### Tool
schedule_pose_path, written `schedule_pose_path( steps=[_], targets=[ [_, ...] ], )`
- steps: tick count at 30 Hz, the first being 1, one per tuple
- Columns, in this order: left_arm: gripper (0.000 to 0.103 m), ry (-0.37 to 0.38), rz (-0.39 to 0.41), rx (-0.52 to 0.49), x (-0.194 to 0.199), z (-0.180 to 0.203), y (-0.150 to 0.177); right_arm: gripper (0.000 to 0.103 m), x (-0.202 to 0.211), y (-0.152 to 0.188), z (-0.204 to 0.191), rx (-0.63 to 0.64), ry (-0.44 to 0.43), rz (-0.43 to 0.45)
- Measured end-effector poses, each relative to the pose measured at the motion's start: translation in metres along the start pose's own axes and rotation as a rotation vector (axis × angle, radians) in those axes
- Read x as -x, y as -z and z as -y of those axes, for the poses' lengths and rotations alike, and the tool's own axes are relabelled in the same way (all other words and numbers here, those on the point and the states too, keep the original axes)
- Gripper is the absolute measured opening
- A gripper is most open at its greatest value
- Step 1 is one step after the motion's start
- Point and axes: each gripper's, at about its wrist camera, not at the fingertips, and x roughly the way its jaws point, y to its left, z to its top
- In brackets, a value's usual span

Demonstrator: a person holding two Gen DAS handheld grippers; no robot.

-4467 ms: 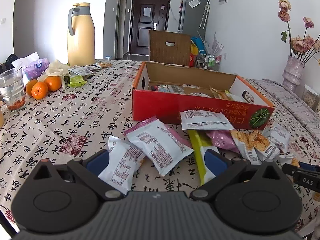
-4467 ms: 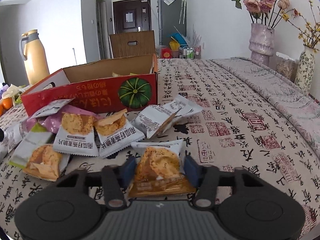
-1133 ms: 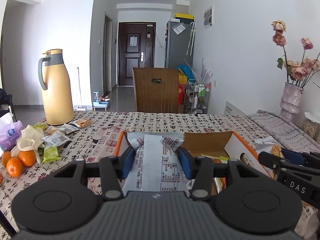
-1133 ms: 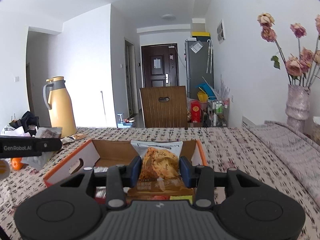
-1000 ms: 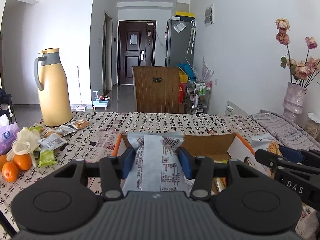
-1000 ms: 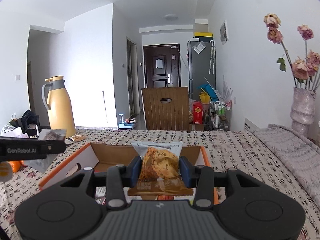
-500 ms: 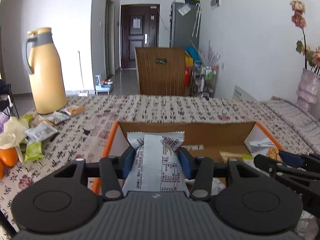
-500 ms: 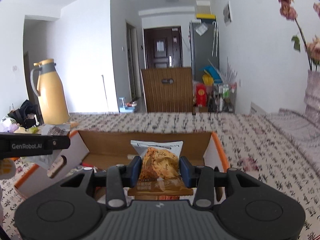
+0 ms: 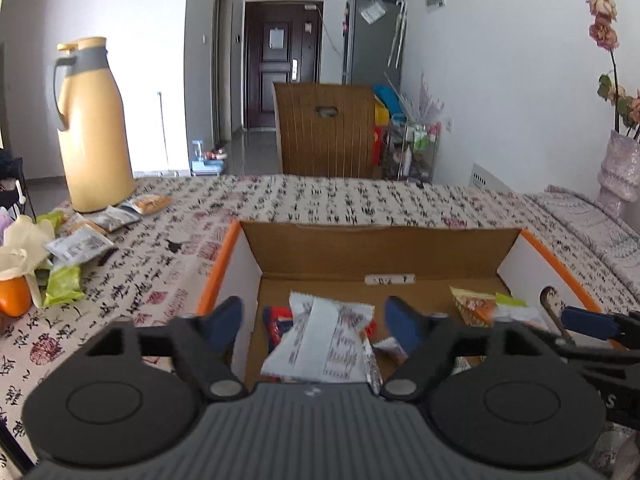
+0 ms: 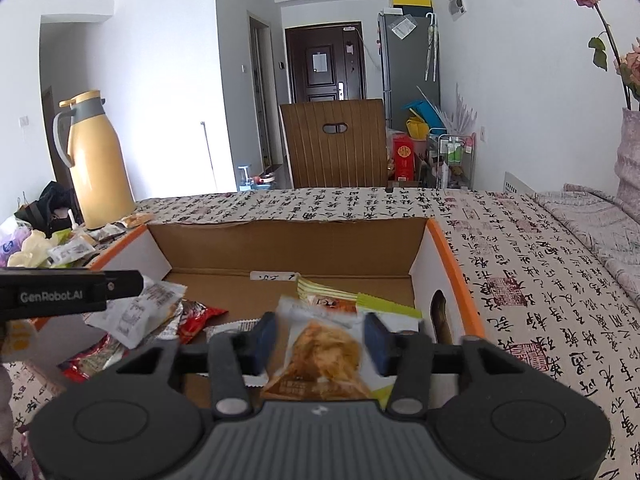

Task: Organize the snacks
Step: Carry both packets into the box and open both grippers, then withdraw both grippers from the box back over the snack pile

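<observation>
My left gripper (image 9: 314, 326): matt black plastic body, ribbed grey housing, blue rubbery-looking pads (image 9: 224, 322). Right gripper (image 10: 320, 340), same build. Open corrugated cardboard box (image 9: 372, 256): raw brown matt inside, white-coated end walls, orange printed rim. White printed snack packet (image 9: 326, 340) is thin crinkly plastic film, slight sheen. Orange-fronted chip packet (image 10: 320, 354), glossy film. Calligraphy-print tablecloth (image 10: 520, 264) is matt woven cloth. Tall yellow thermos jug (image 9: 94, 128): smooth satin shell, grey plastic handle. Brown ribbed chair back (image 10: 334, 144), smooth, semi-gloss.
</observation>
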Motion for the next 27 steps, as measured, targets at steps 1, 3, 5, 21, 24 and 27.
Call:
schedule_pose_path(
  steps=[1,3,5,21,24,27],
  targets=[
    [0.094,-0.001,0.007,0.003,0.001,0.0,-0.001,0.08,0.002,0.0,0.0,-0.002,0.003,0.008],
    [0.103,-0.016,0.025,0.012,0.004,-0.001,-0.002,0.087,0.006,-0.001,0.002,-0.011,-0.002,0.025],
    [0.103,-0.02,0.03,0.018,0.006,-0.003,-0.003,0.098,0.008,-0.002,0.004,-0.021,-0.007,0.035],
    [0.103,-0.01,0.076,0.031,0.029,-0.001,-0.008,0.103,0.024,-0.009,0.005,-0.032,0.001,0.085],
    [0.103,-0.009,0.093,0.03,0.038,0.001,-0.011,0.103,0.034,-0.014,0.004,-0.032,0.006,0.111],
    [0.103,-0.014,0.11,0.029,0.048,0.001,-0.013,0.103,0.044,-0.019,0.004,-0.035,0.007,0.128]
  ],
)
